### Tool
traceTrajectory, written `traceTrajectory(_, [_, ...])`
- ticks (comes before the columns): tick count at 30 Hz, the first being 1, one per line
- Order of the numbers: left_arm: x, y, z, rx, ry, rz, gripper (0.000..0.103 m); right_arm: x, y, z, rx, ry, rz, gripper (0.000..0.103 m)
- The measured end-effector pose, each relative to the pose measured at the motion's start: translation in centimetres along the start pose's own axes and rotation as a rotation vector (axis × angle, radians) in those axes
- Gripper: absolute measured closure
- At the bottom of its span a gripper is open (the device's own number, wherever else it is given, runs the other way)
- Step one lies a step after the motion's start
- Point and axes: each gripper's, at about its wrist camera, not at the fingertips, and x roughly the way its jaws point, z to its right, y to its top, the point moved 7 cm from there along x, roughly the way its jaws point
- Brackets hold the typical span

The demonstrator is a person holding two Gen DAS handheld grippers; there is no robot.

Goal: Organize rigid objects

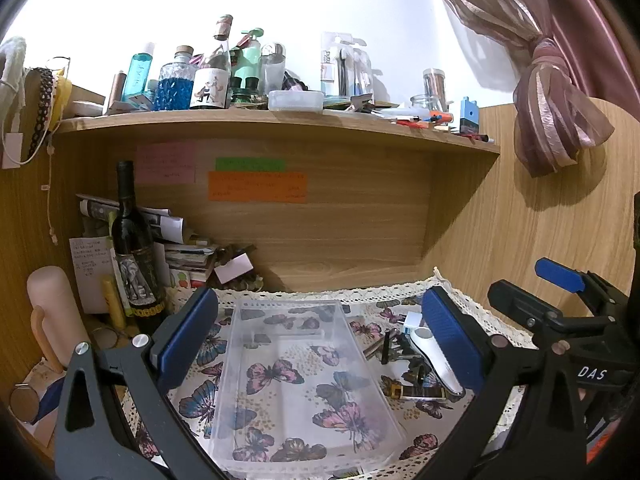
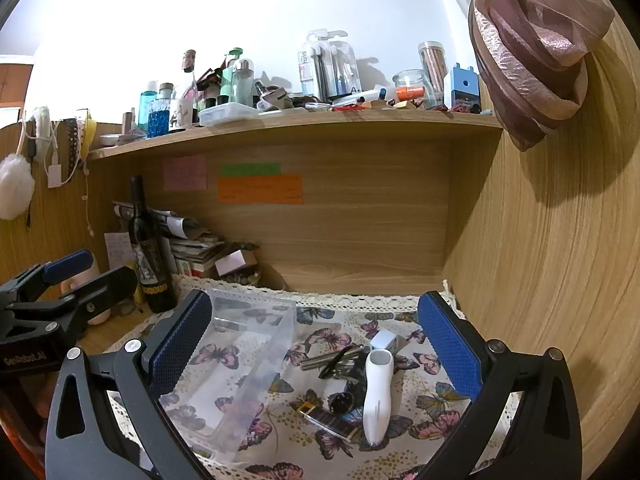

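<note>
1. Left wrist view: the left gripper [image 1: 320, 332] hangs with its blue-padded jaws spread wide and nothing between the pads; under the gap lies a clear plastic bin [image 1: 296, 384], empty, standing on a butterfly-print cloth [image 1: 192, 400] with a lace edge; to the right of the bin, by the right-hand pad, lies a small heap of things: a white handheld device [image 1: 436, 354], a white plug adapter [image 1: 410, 323], some dark metal pieces and a watch [image 1: 418, 392] with a striped strap; the right gripper [image 1: 560, 300] shows at the right edge, its jaws apart; a dark wine bottle [image 1: 134, 248] stands upright at the back left, beside a pink flask [image 1: 54, 312].

2. Right wrist view: the right gripper [image 2: 316, 340] also stands wide, holding nothing; the white handheld device [image 2: 376, 396] lies lengthwise between its pads, nearer the right one, with the watch [image 2: 332, 416] touching its left side and the plug adapter [image 2: 384, 340] just beyond its far end; the clear plastic bin [image 2: 244, 368] sits to the left, partly behind the left pad; the left gripper [image 2: 80, 276] shows at the left edge, its jaws apart; a crowded wooden shelf [image 2: 320, 126] runs above.
</note>
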Motion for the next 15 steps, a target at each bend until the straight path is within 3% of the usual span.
traceTrajectory(15, [-0.22, 0.26, -0.05, 0.007, -0.003, 0.008, 0.000, -0.16, 0.20, -0.04, -0.001, 0.002, 0.007, 0.000])
